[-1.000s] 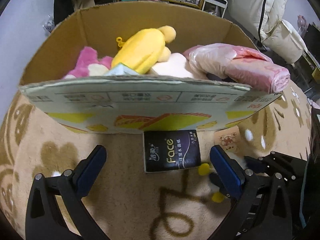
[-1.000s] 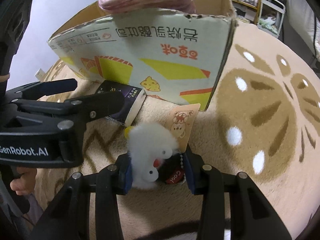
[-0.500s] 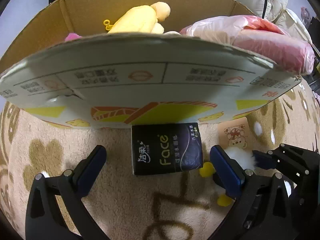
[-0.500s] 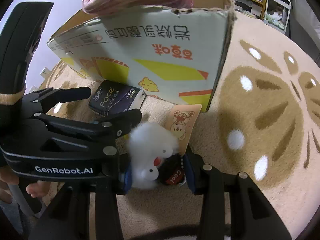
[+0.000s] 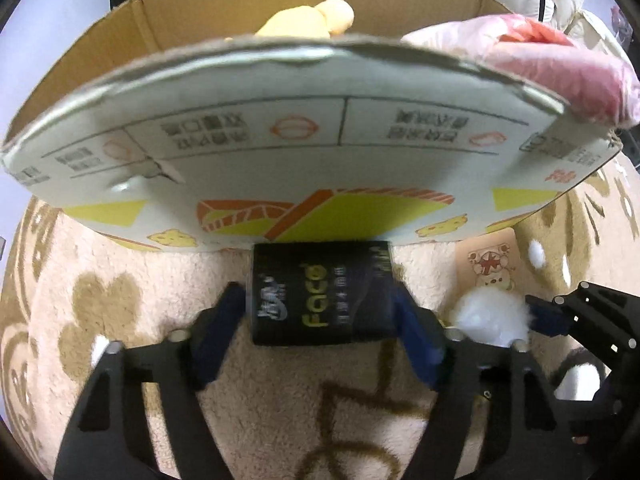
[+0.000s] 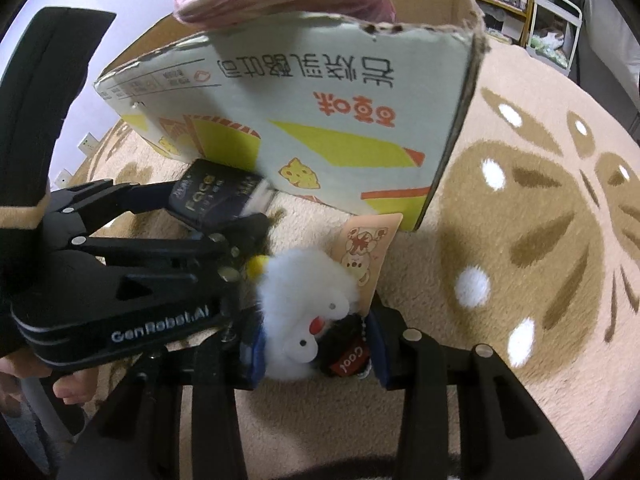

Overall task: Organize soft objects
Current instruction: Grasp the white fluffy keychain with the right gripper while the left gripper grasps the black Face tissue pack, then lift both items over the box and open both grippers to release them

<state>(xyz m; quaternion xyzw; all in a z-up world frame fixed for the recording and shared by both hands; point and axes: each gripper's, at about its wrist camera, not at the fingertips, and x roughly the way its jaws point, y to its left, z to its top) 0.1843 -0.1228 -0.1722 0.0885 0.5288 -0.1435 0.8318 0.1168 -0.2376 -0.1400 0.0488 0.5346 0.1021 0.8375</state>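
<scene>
On the rug (image 6: pixel 520 240) against the cardboard box's (image 5: pixel 280 160) front wall, the left gripper (image 5: pixel 320 320) pinches the black tissue pack (image 5: pixel 316 300) while the right gripper (image 6: pixel 316 344) clamps the white plush keychain (image 6: pixel 304 304), both apparently ready for boxing.

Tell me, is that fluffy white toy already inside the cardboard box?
No, the fluffy white toy lies on the rug outside the cardboard box, between the right gripper fingers.

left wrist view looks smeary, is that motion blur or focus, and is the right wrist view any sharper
Left wrist view: the cardboard box print and the black tissue pack lettering are streaked, like motion blur; fisheye bows the box edge into an arc. Right wrist view: sharper, the white plush toy in the right tongs is crisp, with slight smear on the box text.
</scene>
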